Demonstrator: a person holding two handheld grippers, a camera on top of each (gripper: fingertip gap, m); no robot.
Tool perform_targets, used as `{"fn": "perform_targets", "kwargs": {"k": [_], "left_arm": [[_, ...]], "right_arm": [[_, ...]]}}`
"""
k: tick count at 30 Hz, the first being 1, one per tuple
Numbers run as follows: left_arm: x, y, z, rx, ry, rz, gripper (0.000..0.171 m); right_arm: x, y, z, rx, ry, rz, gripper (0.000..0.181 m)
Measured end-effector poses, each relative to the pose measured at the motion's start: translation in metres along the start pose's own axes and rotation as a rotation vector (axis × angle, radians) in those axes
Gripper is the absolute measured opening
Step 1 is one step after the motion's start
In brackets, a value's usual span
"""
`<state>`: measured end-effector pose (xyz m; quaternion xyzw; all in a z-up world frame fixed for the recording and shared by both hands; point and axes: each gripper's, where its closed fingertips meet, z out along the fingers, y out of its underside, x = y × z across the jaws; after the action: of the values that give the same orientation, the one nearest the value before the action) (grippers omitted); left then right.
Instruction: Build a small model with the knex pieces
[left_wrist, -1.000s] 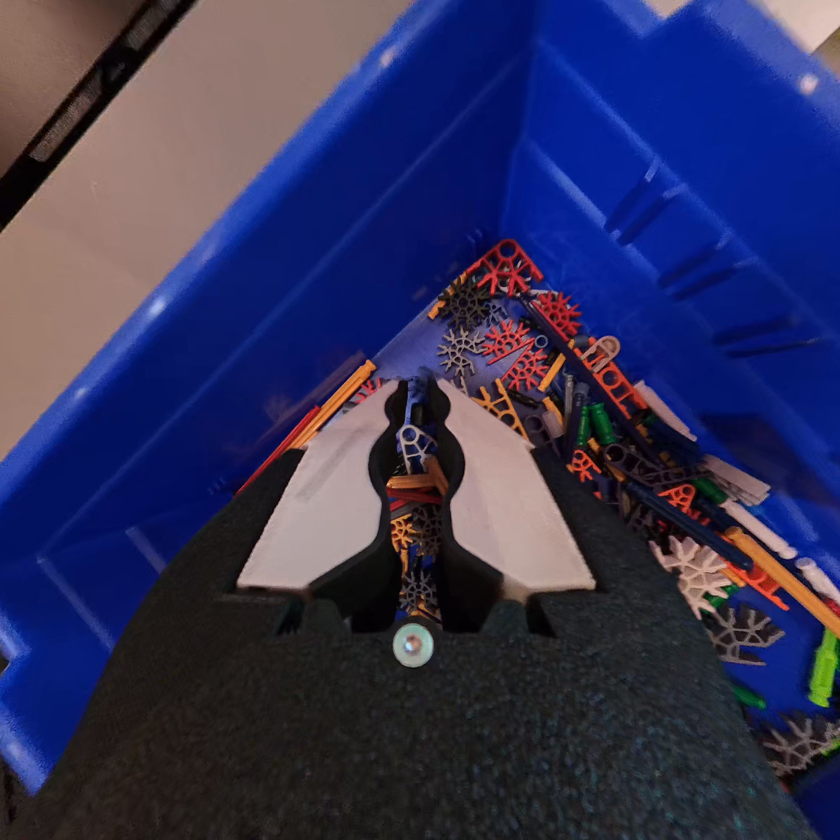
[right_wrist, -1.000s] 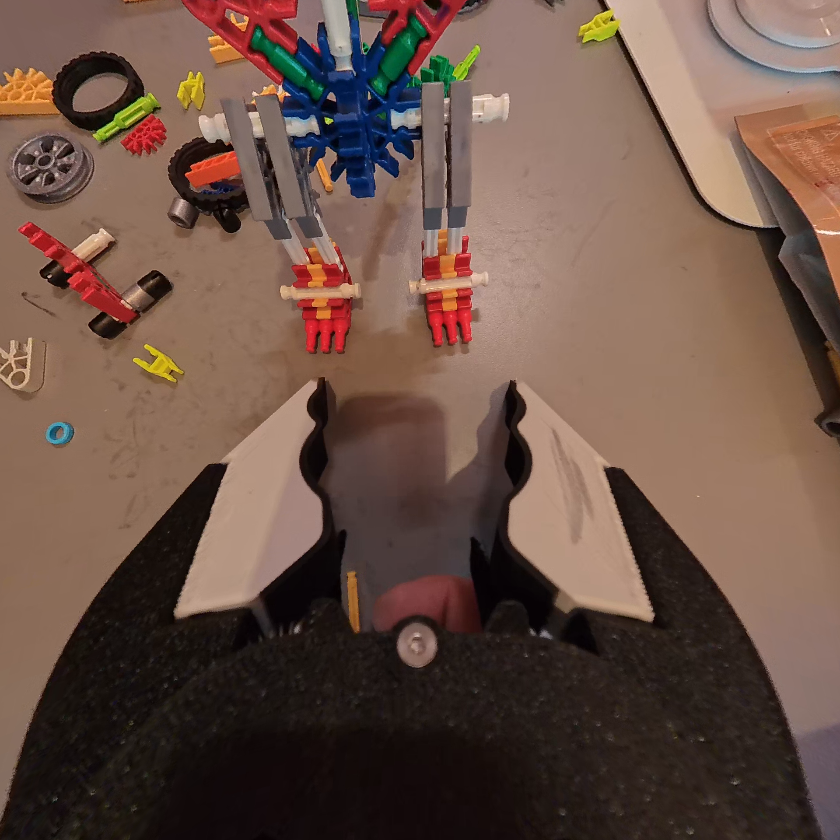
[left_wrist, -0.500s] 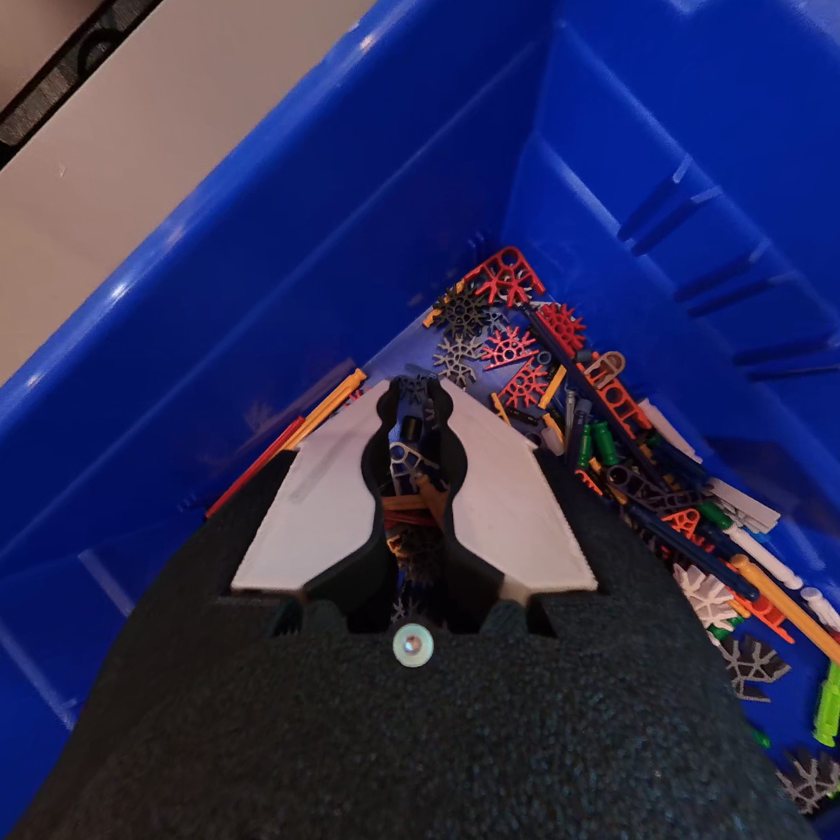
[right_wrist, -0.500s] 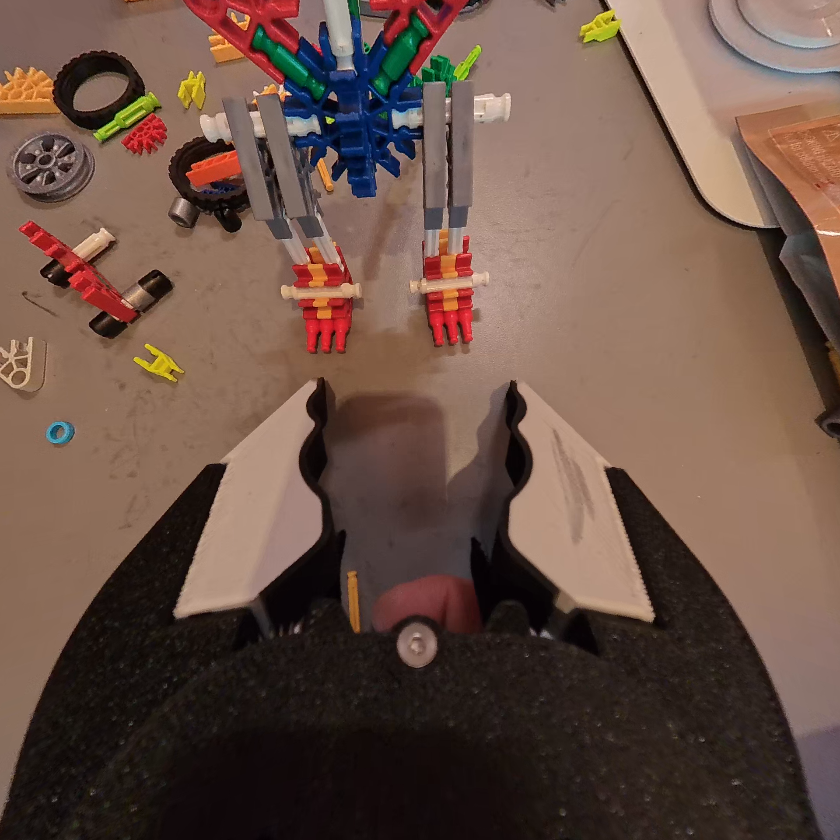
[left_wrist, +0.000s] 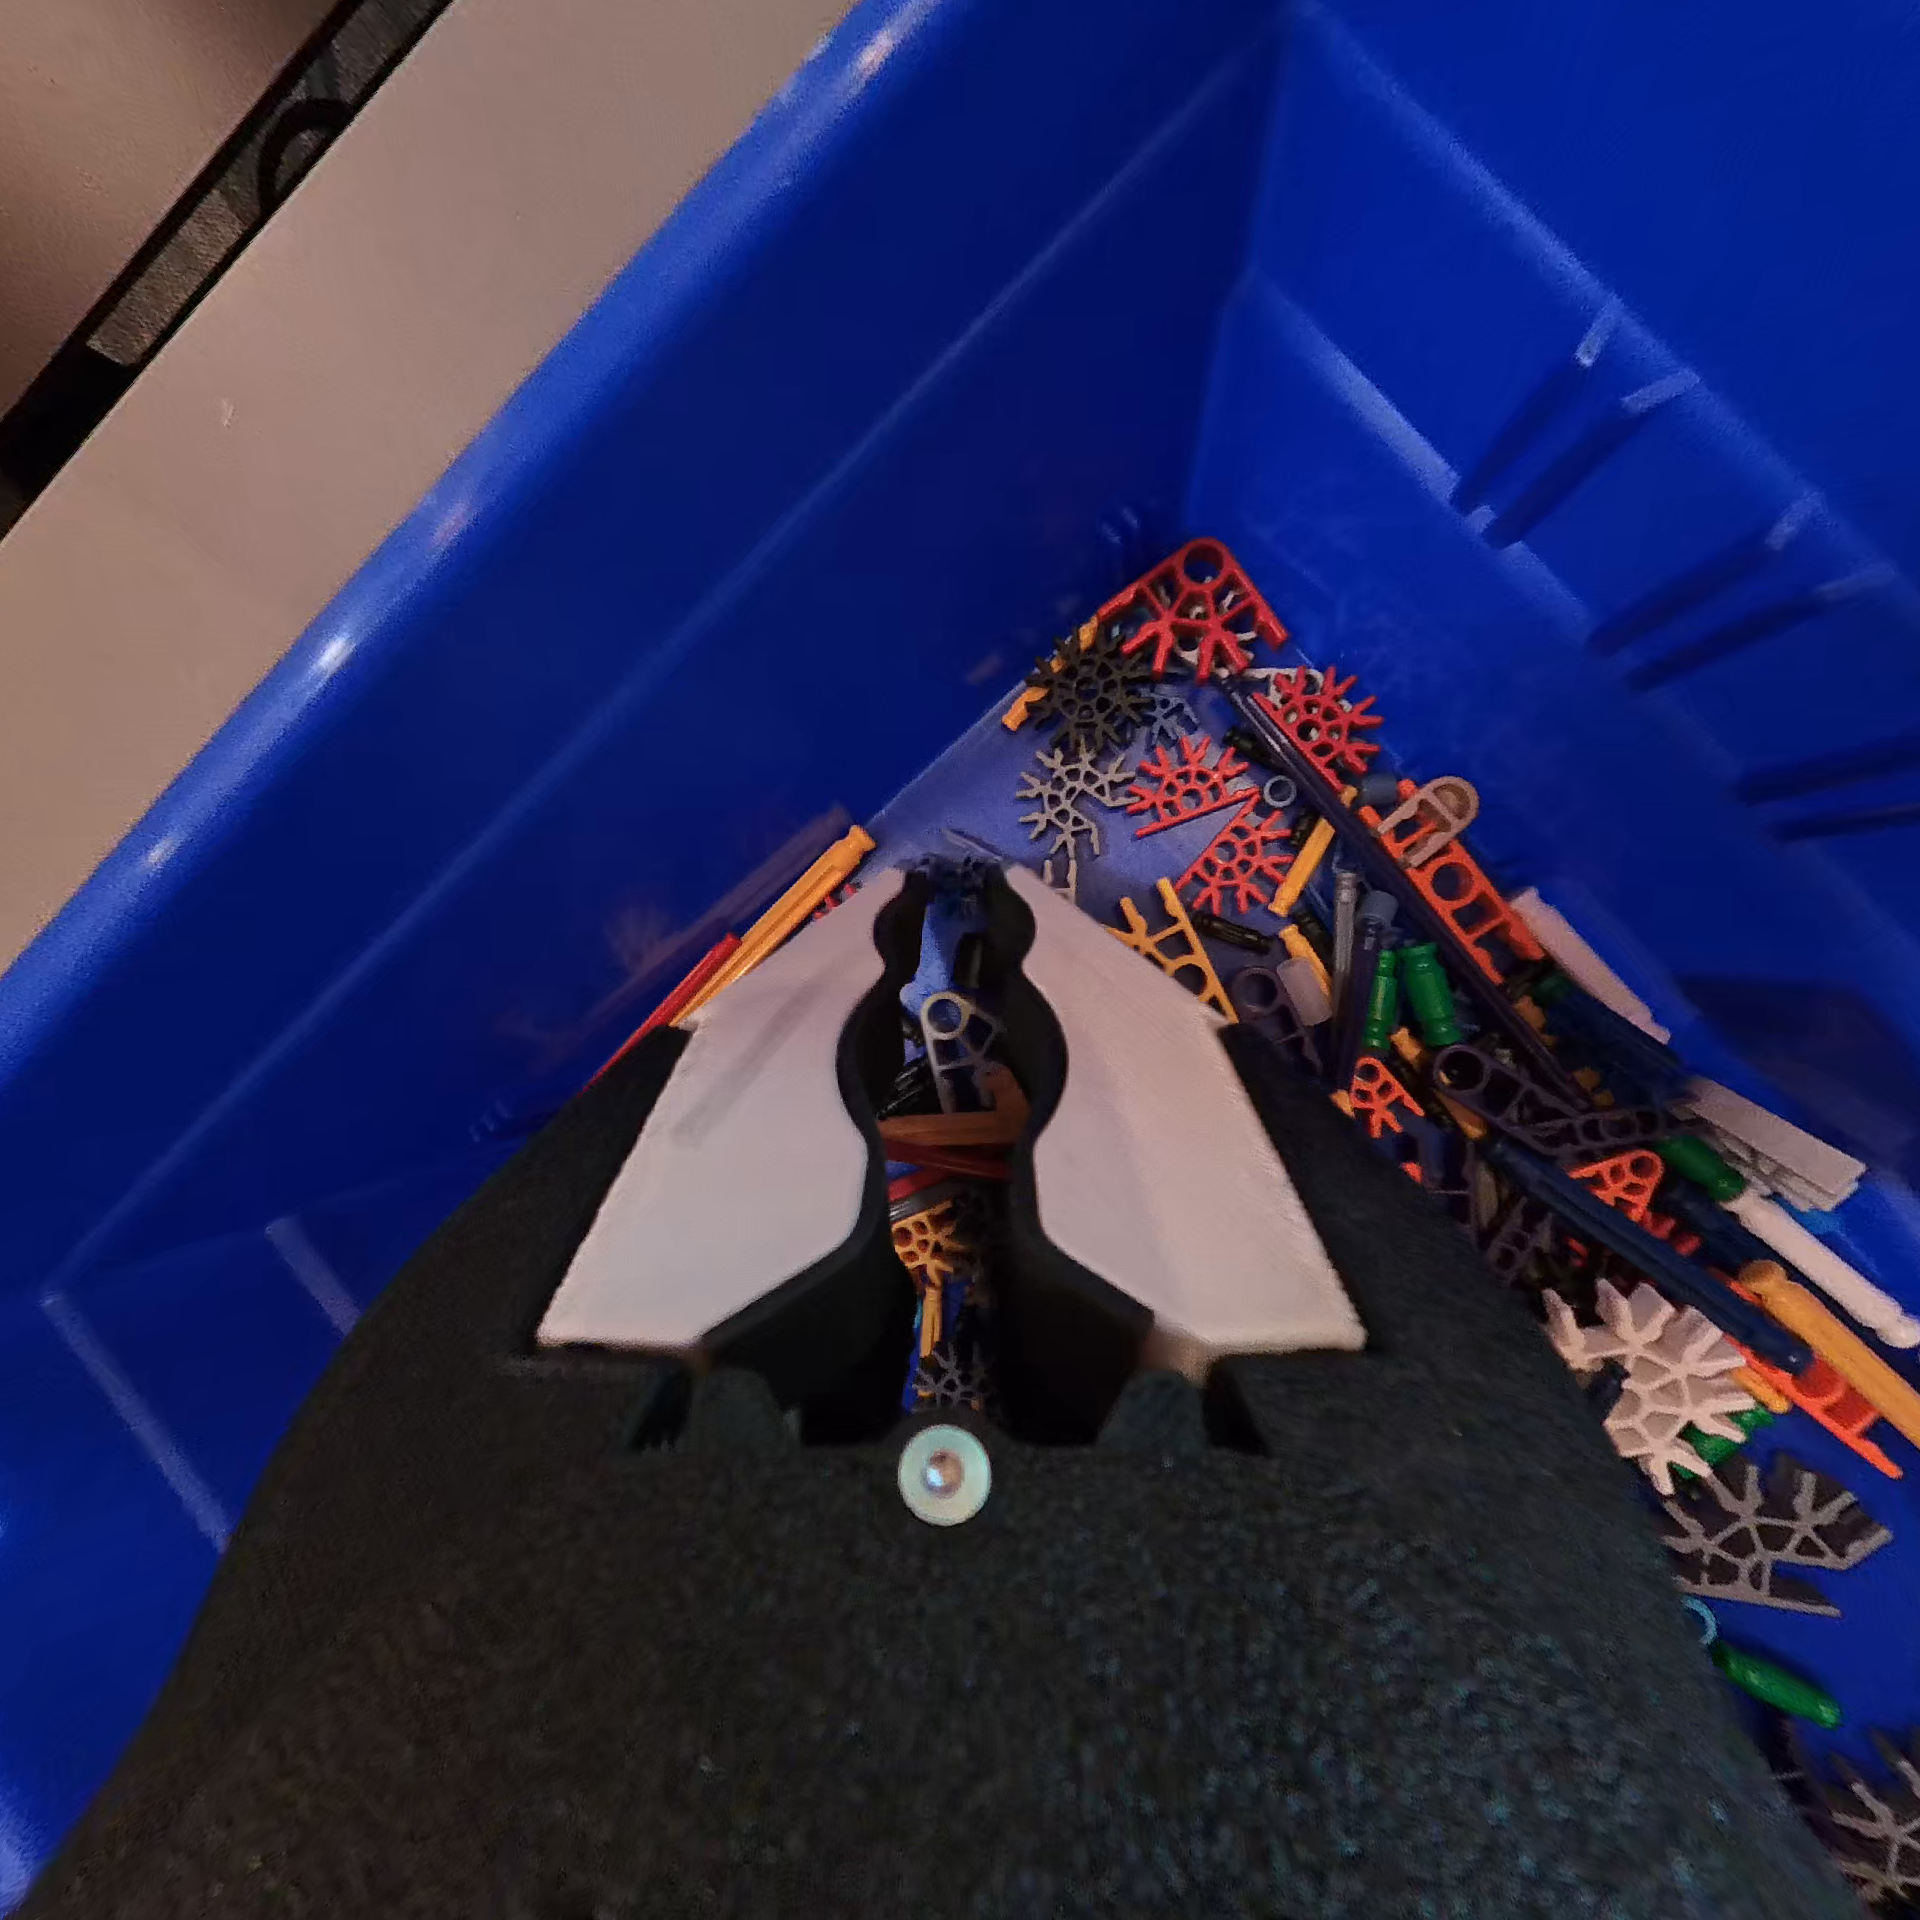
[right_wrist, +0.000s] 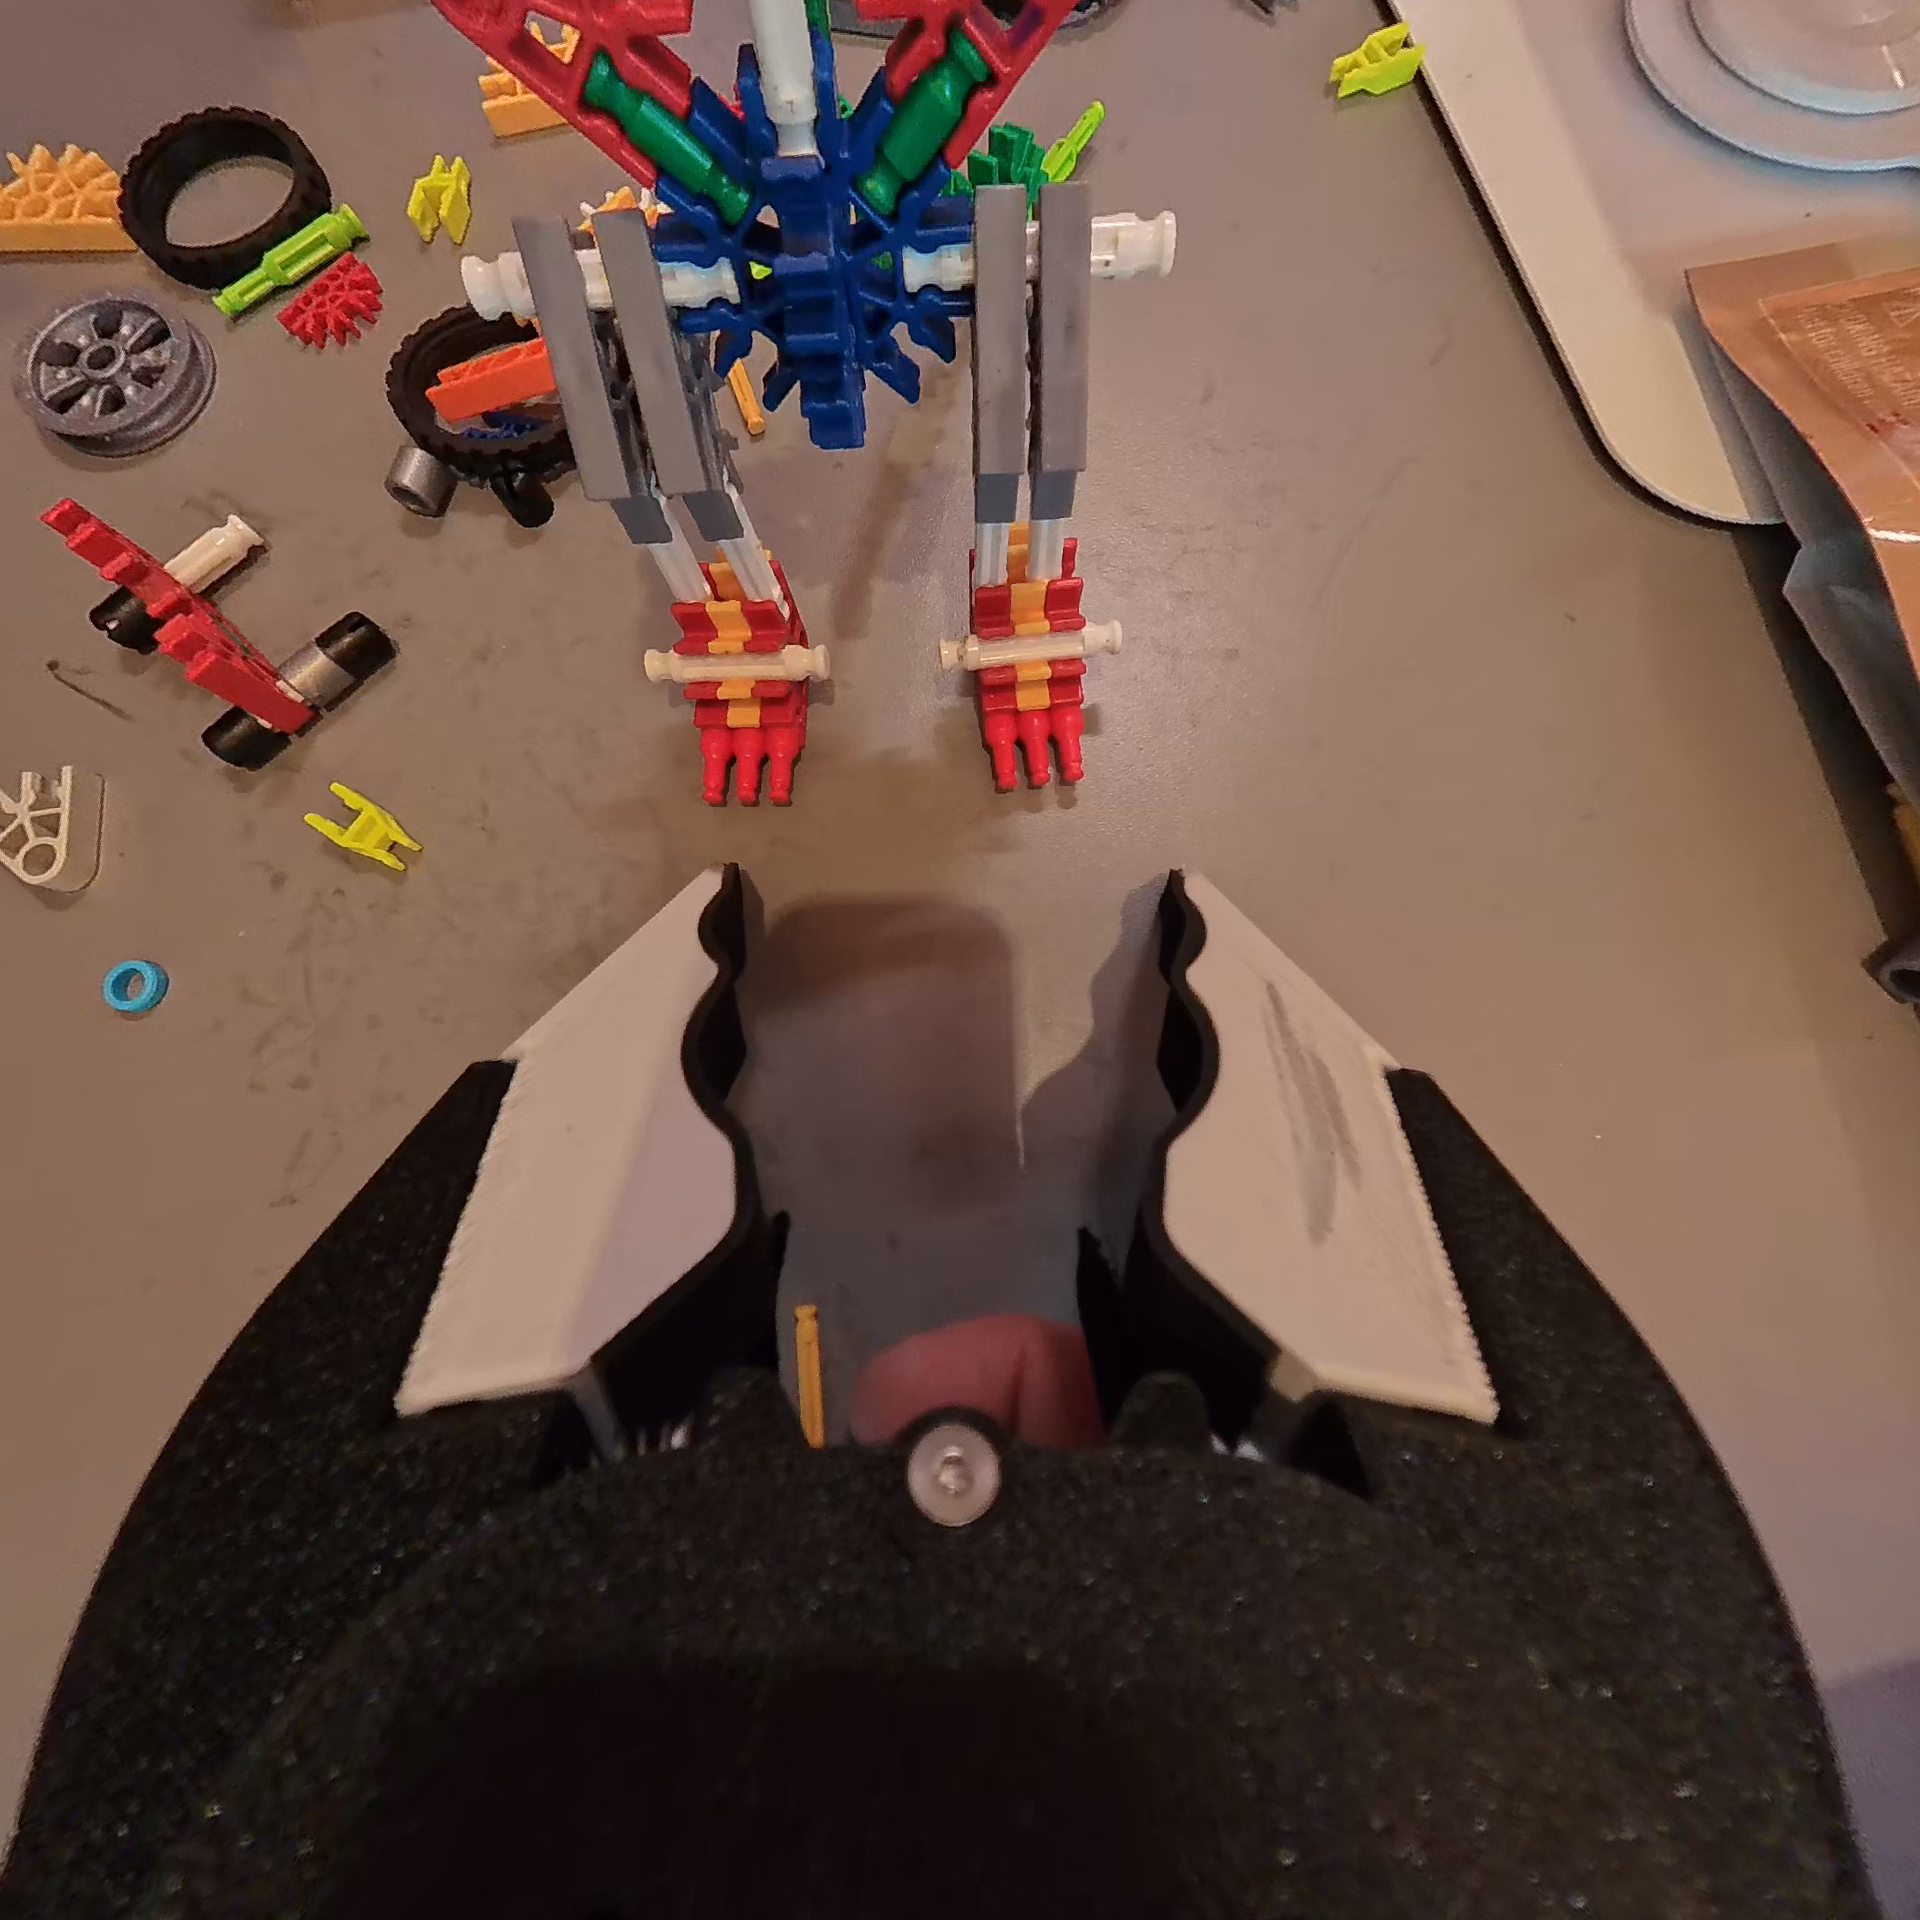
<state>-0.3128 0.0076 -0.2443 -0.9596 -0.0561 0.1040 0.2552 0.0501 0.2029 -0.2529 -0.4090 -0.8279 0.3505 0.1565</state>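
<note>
Left gripper (left_wrist: 954, 883) jaws nearly closed; right gripper (right_wrist: 945, 883) jaws wide, empty.

Left gripper (left_wrist: 954, 883): fingers (left_wrist: 769, 1122) drawn close together, only a narrow gap at the tips; whether they pinch anything cannot be told. Pointed steeply downward. Black textured body fills the lower frame.

Right gripper (right_wrist: 945, 883): fingers (right_wrist: 613, 1122) spread wide apart, nothing between them. Angled forward and down, tips just above the surface (right_wrist: 1351, 727).
</note>
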Motion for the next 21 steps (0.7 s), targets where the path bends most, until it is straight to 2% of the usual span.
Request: {"fn": "perform_targets", "kwargs": {"k": [3,8,16,18,21], "left_arm": [[-0.0015,0.0014,0.0004,-0.01,-0.008,-0.006,0.017],[-0.0017,-0.0011,-0.0014,0.005,0.002,-0.018,0.019],[0.0021,-0.0011,0.0003,0.005,0.037,-0.039,0.018],[0.0065,-0.0011,0.0004,0.007,0.062,-0.047,0.013],[0.0032,0.0009,0.0009,-0.006,0.031,-0.023,0.01]], "right_arm": [[0.0,0.0,0.0,0.0,0.0,-0.001,0.08],[-0.0002,0.0001,0.0,0.0,0.0,-0.001,0.08],[-0.0001,0.0,0.0001,-0.001,0.002,-0.002,0.08],[-0.0002,0.0001,0.0,-0.001,0.001,-0.003,0.08],[-0.0002,0.0,0.0,-0.001,0.001,-0.002,0.08]]}}
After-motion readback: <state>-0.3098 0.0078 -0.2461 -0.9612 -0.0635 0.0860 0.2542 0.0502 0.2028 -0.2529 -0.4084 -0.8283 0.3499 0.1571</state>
